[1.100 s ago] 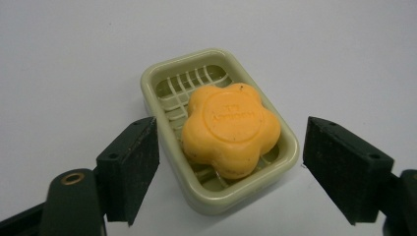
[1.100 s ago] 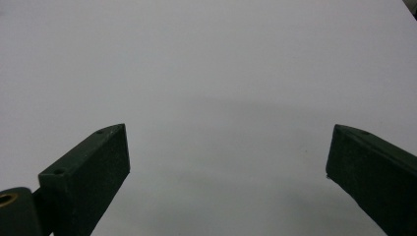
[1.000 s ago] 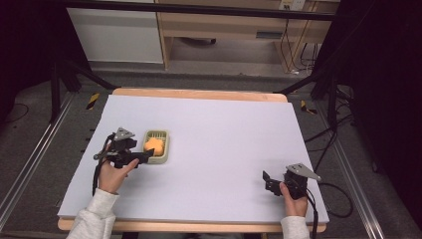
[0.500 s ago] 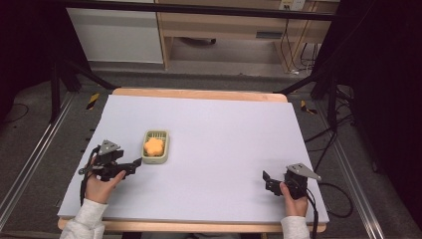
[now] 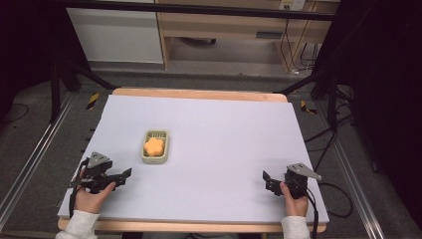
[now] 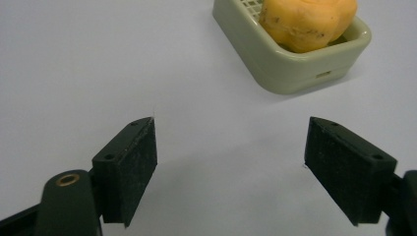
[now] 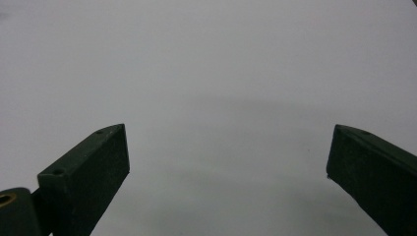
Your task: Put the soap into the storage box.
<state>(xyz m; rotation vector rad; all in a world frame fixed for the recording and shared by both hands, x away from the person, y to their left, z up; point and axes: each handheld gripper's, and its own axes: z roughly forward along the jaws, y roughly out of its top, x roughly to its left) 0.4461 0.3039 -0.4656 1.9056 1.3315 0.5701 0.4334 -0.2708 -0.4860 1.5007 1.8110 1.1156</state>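
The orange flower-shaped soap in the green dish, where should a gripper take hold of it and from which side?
Probably from above: the orange soap sits inside the green dish, whose walls cover its lower sides. Close the jaws across the lobed top that rises above the rim, ideally seating the pads in two opposite notches.

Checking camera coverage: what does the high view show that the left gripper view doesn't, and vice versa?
High view alone: the right tongs open over the white table sheet, the wooden table edge and the floor.
Left gripper view alone: dark specks on the orange flower-shaped soap and a slot in the pale green plastic dish's wall.
Both: soap in dish, and the left tongs, empty, jaws just been opening.
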